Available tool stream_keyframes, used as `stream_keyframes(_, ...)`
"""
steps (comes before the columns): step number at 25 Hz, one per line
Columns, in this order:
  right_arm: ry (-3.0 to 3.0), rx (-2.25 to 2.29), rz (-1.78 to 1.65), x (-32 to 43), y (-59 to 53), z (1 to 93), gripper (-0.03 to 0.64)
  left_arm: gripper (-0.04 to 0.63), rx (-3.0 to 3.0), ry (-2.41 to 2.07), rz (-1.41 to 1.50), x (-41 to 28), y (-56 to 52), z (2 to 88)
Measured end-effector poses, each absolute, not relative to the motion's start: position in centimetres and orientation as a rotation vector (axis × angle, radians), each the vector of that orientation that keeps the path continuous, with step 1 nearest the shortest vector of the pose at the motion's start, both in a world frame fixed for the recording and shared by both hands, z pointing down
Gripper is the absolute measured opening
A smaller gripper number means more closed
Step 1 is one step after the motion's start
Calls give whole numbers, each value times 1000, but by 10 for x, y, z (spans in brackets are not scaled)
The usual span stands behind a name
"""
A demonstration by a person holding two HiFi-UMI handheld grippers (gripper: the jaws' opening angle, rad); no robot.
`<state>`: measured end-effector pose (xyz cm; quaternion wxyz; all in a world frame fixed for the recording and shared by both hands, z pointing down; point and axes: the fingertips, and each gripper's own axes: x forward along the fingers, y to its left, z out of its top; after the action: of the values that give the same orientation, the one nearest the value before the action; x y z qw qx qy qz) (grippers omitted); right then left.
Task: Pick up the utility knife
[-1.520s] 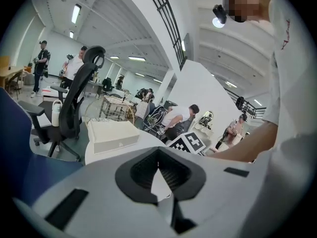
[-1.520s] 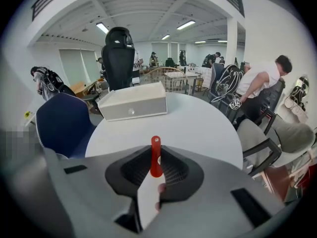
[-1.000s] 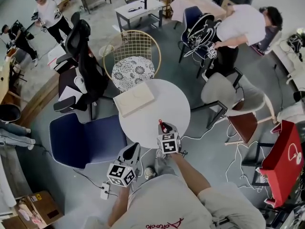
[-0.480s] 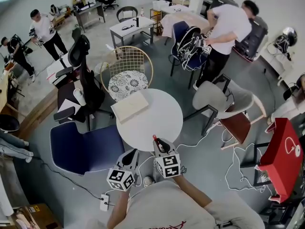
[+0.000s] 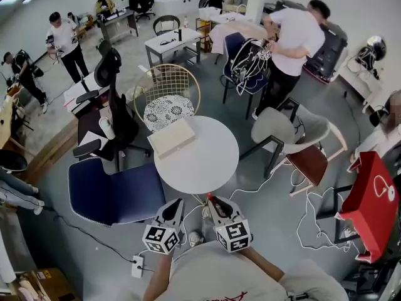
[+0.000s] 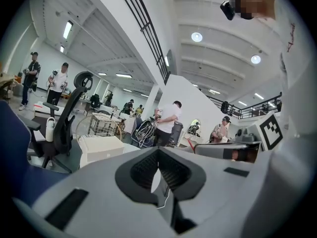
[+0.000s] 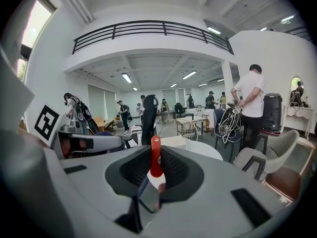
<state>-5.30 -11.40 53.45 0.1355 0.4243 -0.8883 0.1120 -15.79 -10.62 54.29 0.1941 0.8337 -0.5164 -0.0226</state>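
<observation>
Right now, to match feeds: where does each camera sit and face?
Head view: on the head, steeply down on the round table; left gripper, right gripper, forearms show.
Left gripper view: on that gripper, facing the table; its jaws show.
Right gripper view: likewise; jaws clamp the utility knife.
All three share the table.

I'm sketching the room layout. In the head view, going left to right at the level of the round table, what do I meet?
Navy blue chair → round white table → grey chair → red object at the far right.
</observation>
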Motion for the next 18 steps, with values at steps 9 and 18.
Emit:
stream_keyframes(9, -2620, 1222, 307, -48, -97, 523, 66, 12, 2334, -1487, -64, -156, -85, 538)
stream_keyframes(18, -2664, 1171, 272, -21, -76, 513, 66, 12, 2317, -1536, -80, -120, -56, 528)
